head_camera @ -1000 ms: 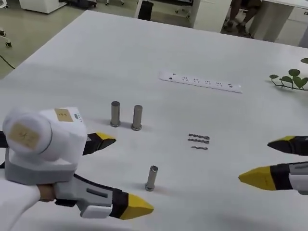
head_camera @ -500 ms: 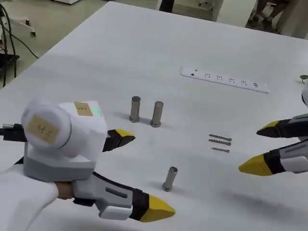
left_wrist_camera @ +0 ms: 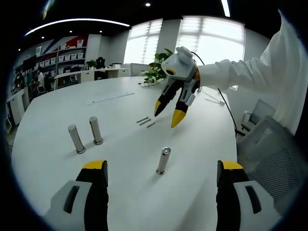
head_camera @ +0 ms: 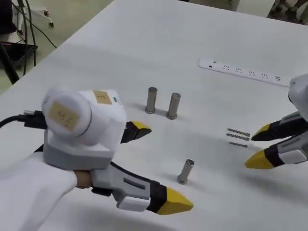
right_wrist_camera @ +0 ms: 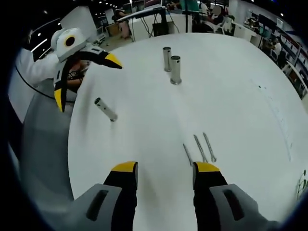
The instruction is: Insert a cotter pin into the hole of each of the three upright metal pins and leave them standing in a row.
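Gaping wide and gripping nothing: left tool (head_camera: 164, 167) and right tool (head_camera: 252, 150). Lying loose on the worktop (head_camera: 96, 57), just ahead of the right tool: three cotter pins (head_camera: 238, 137). Standing bare: two metal pins (head_camera: 151, 100) side by side, third pin (head_camera: 186, 171) apart. Seemingly remaining: every insertion, then lining up.

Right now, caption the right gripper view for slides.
Open yellow-tipped right gripper hovers by three thin cotter pins; grey metal cylinders beyond.

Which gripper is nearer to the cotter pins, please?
Right. The right gripper has its open tips just beside the cotter pins, which lie straight ahead of its jaws. The left gripper, also open, is further off, near the lone metal pin.
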